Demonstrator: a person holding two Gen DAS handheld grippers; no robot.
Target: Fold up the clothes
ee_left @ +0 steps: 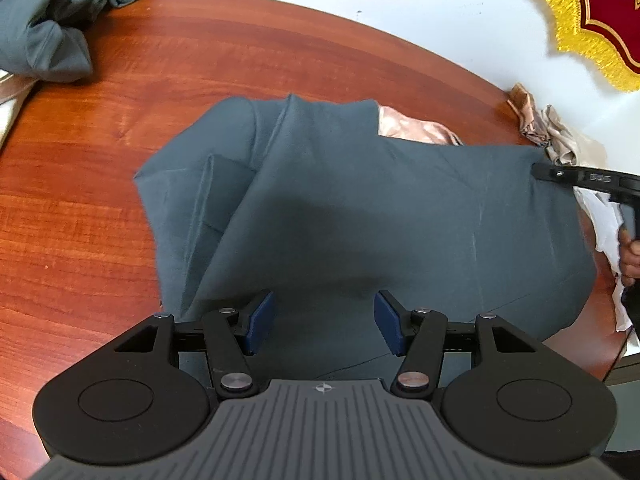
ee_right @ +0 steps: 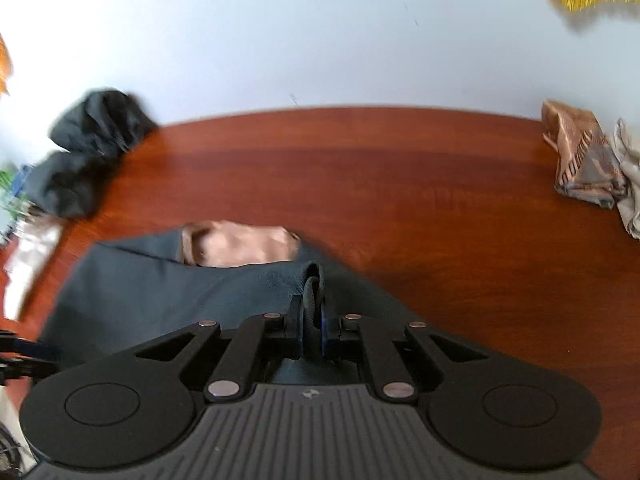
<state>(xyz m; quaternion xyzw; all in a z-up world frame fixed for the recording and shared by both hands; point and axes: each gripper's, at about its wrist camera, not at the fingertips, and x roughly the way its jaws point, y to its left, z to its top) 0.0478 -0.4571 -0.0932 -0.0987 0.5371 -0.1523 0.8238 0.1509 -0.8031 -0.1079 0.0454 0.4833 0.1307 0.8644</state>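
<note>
A dark teal garment [ee_left: 360, 208] lies partly folded on the red-brown wooden table [ee_left: 100, 208]. My left gripper [ee_left: 324, 320] hovers over its near edge, open, with only flat cloth below the blue pads [ee_left: 262, 316]. In the right wrist view my right gripper [ee_right: 310, 320] is shut on a bunched edge of the teal garment [ee_right: 180, 288], a fold of cloth pinched between its fingers. The right gripper [ee_left: 538, 171] also shows at the right edge of the left wrist view, gripping the garment's far right corner, with a hand [ee_left: 630, 256] on its handle.
A pinkish-tan cloth [ee_left: 412, 128] lies half under the teal garment's far side. A crumpled dark grey-green garment [ee_left: 44, 28] sits at the table's far left. Brown patterned and pale cloths [ee_right: 588, 160] lie far right. A red banner with yellow fringe [ee_left: 580, 20] hangs on the wall.
</note>
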